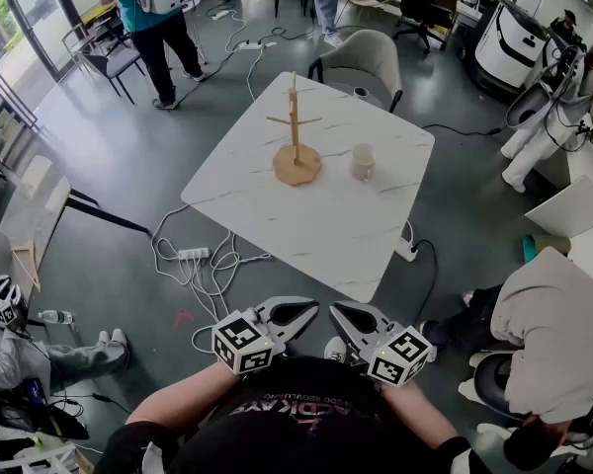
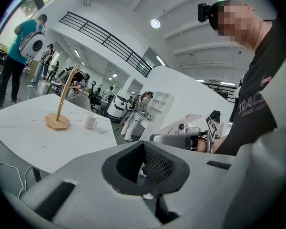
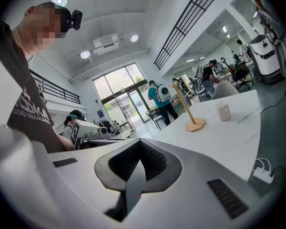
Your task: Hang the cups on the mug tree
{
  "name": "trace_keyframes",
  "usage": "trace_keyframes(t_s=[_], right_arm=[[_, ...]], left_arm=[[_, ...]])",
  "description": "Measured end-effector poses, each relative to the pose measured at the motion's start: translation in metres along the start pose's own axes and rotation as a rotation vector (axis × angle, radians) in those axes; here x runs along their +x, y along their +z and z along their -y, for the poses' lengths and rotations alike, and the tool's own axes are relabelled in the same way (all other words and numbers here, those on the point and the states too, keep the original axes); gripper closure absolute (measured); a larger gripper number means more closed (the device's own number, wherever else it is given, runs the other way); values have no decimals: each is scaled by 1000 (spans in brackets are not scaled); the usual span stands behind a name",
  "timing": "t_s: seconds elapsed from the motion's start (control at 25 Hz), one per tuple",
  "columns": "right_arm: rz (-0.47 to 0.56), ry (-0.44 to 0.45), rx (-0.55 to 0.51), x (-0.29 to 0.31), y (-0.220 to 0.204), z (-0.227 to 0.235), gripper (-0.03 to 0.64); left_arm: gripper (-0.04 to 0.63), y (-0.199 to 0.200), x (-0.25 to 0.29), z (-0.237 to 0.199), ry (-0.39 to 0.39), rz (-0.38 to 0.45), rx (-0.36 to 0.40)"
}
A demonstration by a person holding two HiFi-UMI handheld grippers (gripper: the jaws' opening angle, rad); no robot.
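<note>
A wooden mug tree (image 1: 295, 138) stands on the white marble table (image 1: 277, 215), with nothing on its pegs. A white cup (image 1: 363, 162) sits upright just to its right. Both grippers hover off the table's near edge, close to my body, with their tips turned toward each other. My left gripper (image 1: 309, 310) is shut and holds nothing, and so is my right gripper (image 1: 336, 310). The left gripper view shows its shut jaws (image 2: 144, 145), the mug tree (image 2: 62, 101) and the cup (image 2: 90, 121) far off. The right gripper view shows the same: shut jaws (image 3: 140, 143), tree (image 3: 189, 109), cup (image 3: 223, 111).
A grey armchair (image 1: 361, 59) stands at the table's far side. A power strip (image 1: 193, 254) and cables lie on the floor near its left corner, another strip (image 1: 406, 249) at the right edge. A person (image 1: 549, 334) crouches at the right; another (image 1: 150, 13) stands far left.
</note>
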State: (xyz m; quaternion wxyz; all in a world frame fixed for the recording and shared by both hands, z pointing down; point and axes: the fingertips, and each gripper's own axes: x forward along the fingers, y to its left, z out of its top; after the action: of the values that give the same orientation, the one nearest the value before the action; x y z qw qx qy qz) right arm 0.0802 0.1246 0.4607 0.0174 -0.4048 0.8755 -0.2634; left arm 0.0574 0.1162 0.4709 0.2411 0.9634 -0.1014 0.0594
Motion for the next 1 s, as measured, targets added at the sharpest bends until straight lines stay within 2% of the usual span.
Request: trace_keyframes(t_s=[0.72, 1.0], right_arm=[[28, 17, 14, 1, 3, -4, 607], [27, -3, 12, 3, 3, -3, 607]], left_arm=[[598, -2, -5, -1, 4, 5, -11], [598, -3, -8, -3, -1, 3, -14]])
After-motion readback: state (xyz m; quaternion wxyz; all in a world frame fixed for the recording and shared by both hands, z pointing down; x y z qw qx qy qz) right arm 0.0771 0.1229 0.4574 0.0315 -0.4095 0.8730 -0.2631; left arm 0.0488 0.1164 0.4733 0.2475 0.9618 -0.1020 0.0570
